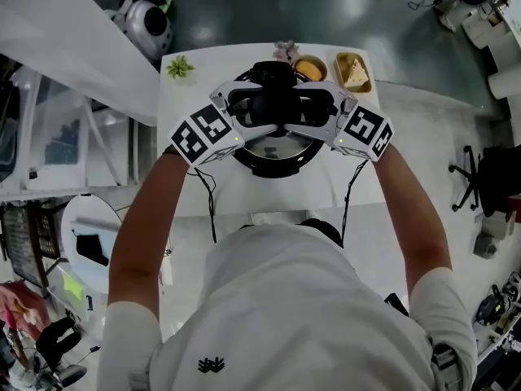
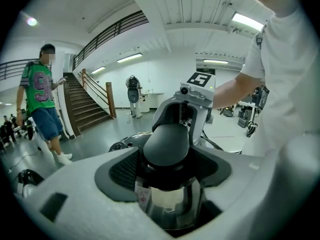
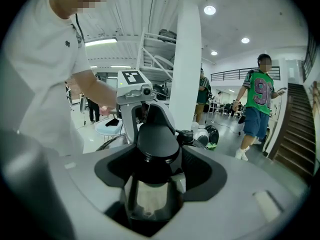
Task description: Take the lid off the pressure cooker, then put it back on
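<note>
Pressure cooker (image 1: 273, 164) at the centre of a white table (image 1: 187, 187), lid (image 1: 262, 143) in place. 2 grippers meet over it from opposite sides. Left gripper (image 1: 251, 109): jaws spread wide, flanking 1 end of the black lid handle (image 1: 278, 103), pads not visibly pressing. Right gripper (image 1: 315, 109): jaws likewise apart around the other end of the handle, with no clear grip. Behind the cooker stand a small plant (image 1: 180, 68), a round bowl (image 1: 310, 68) and a rectangular dish (image 1: 352, 72).

Large lab hall: staircase (image 2: 86, 108), mezzanine railing (image 2: 113, 31).
</note>
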Action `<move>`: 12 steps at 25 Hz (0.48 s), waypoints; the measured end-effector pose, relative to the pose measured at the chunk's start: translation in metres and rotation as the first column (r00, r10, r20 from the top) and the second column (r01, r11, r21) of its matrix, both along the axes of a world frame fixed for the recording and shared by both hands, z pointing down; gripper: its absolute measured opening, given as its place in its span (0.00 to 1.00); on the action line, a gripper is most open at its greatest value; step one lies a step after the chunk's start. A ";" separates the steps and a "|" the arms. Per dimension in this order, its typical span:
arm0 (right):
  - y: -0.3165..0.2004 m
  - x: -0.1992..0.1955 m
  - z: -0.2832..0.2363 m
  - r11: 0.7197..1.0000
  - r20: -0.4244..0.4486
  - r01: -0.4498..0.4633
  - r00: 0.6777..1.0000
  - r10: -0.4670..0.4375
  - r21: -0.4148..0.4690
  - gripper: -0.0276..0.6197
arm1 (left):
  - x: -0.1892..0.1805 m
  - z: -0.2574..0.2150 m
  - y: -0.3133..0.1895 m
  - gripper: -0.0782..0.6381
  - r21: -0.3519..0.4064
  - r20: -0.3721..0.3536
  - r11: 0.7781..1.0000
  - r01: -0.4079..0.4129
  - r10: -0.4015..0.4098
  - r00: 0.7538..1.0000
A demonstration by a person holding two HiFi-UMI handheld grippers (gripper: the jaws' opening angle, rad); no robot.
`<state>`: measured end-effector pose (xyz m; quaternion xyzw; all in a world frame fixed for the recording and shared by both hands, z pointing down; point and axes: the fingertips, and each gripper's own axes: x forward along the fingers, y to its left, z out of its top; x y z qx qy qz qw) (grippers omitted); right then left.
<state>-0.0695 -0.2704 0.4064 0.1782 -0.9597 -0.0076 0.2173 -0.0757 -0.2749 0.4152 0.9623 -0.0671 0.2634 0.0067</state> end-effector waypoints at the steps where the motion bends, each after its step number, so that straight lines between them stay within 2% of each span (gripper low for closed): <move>1: 0.000 0.002 0.000 1.000 0.001 -0.015 1.000 0.015 0.003 0.50 | -0.001 -0.001 -0.001 0.55 0.001 -0.005 1.000 0.012 -0.012 1.000; 7: 0.002 0.014 -0.002 0.995 0.032 -0.103 0.994 0.103 0.001 0.49 | -0.017 -0.003 -0.004 0.56 -0.016 -0.035 0.995 0.095 -0.095 0.995; 12: 0.012 0.032 0.001 0.983 0.041 -0.183 0.982 0.184 -0.008 0.43 | -0.039 -0.004 0.001 0.56 -0.018 -0.063 0.984 0.180 -0.181 0.982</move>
